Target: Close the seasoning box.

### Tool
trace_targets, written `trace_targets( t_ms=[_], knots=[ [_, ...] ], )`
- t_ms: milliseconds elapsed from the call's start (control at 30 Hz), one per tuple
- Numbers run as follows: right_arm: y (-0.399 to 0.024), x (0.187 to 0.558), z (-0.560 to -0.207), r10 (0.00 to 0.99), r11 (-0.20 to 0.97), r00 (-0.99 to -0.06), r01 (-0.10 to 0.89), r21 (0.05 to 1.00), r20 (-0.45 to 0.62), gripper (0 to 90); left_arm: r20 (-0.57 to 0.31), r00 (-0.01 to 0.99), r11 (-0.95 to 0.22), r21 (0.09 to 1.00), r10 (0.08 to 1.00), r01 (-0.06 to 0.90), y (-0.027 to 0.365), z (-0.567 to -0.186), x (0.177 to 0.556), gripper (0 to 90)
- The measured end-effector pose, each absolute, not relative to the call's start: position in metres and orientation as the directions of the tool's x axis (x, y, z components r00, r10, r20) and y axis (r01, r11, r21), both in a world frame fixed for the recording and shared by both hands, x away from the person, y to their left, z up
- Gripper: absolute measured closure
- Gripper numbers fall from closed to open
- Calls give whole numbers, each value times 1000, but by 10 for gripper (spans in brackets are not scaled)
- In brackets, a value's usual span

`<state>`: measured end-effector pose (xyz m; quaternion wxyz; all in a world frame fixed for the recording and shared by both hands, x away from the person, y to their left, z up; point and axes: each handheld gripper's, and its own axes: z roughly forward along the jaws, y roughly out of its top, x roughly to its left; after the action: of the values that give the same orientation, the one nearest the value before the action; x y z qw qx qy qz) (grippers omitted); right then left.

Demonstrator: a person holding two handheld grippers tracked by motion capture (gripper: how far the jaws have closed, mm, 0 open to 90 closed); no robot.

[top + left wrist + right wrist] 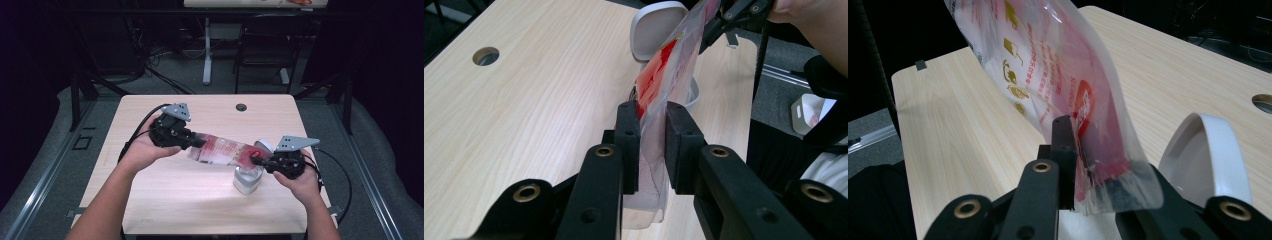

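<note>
From the high view, I hold a clear plastic pouch (222, 150) with red print stretched between my two claws, above the wooden table (200, 200). My left gripper (196, 142) has one end and my right gripper (256, 161) has the other, which hangs right over a clear container (247, 181) whose white lid (263, 146) stands flipped open behind it.

In the left gripper view, my black jaws stand narrow, one on each face of the pouch (659, 100) at its sealed bottom end, and the film runs away toward the container (659, 30) and my other claw (736, 12).

In the right gripper view, one jaw sits against the near face of the pouch (1068, 90) and the other shows dimly through the film. I cannot tell whether the pads press hard, but the pouch end sits between them. The white lid (1208, 160) rises at the right.

I judge I am at the pouring step, lining the pouch's mouth up with the container. Next I should lift the left end so the contents slide down, keeping the right end steady over the opening.
</note>
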<state>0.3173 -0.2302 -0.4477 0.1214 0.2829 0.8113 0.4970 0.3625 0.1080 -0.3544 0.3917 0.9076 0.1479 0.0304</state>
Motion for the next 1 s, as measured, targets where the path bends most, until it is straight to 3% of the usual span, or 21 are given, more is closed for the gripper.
trace_targets(
  t_ms=[733,1000],
  knots=[
    [-226,320,-448,574,313,-814,314,897,85,704,-90,948,-613,743,305,268,125,-373,361,778],
    [-223,321,-448,567,332,-819,319,888,82,700,-102,944,-604,745,314,282,133,-384,362,772]
  ],
)
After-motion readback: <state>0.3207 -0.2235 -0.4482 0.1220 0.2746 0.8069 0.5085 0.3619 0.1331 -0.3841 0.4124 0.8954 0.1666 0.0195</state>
